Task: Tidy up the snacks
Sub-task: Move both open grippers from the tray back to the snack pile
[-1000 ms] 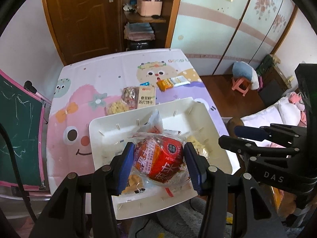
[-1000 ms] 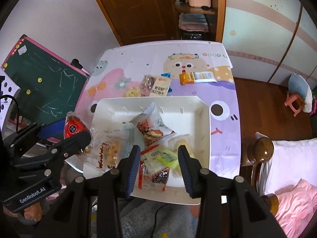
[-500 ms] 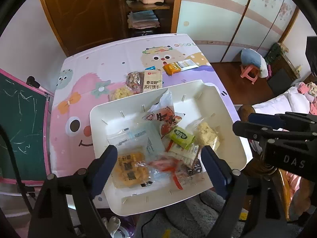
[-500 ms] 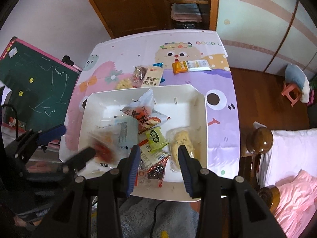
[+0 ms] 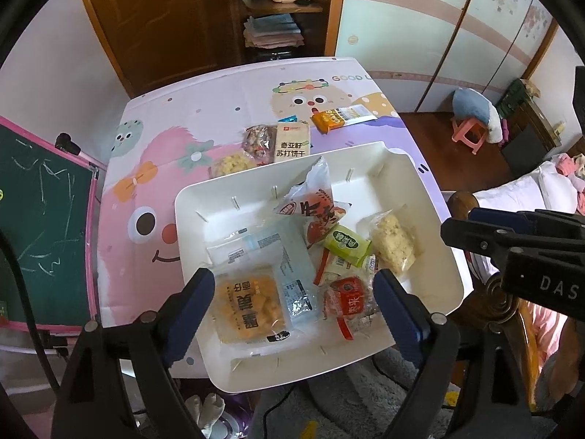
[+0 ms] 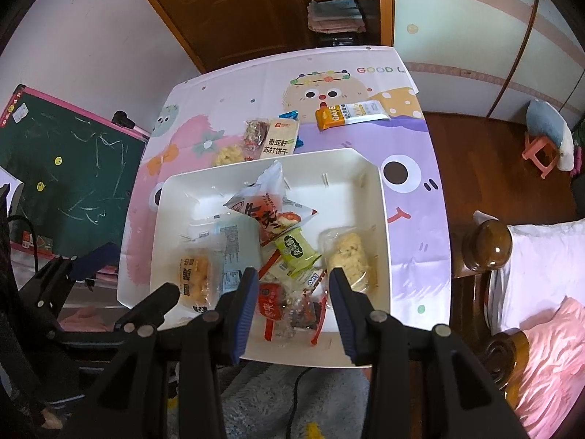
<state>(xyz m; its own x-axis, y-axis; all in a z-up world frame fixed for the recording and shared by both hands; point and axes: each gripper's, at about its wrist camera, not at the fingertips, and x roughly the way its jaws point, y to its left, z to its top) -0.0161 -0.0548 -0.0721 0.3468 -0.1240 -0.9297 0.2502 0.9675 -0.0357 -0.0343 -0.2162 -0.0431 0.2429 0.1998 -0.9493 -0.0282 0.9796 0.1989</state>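
Released, the red snack packet (image 5: 349, 298) now lies in the tray (image 5: 190, 216) below the wide-apart, empty left tool (image 5: 292, 305).

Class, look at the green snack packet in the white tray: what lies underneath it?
The green snack packet rests on a pale wrapped snack and overlaps the red-and-white bag in the white tray. Whatever lies deeper is covered.

"GOOD L" on the tablecloth (image 6: 380, 70); "奇亚籽 苏打饼干" on the cracker pack (image 5: 291, 142); "OATS" on the orange bar (image 6: 331, 116)
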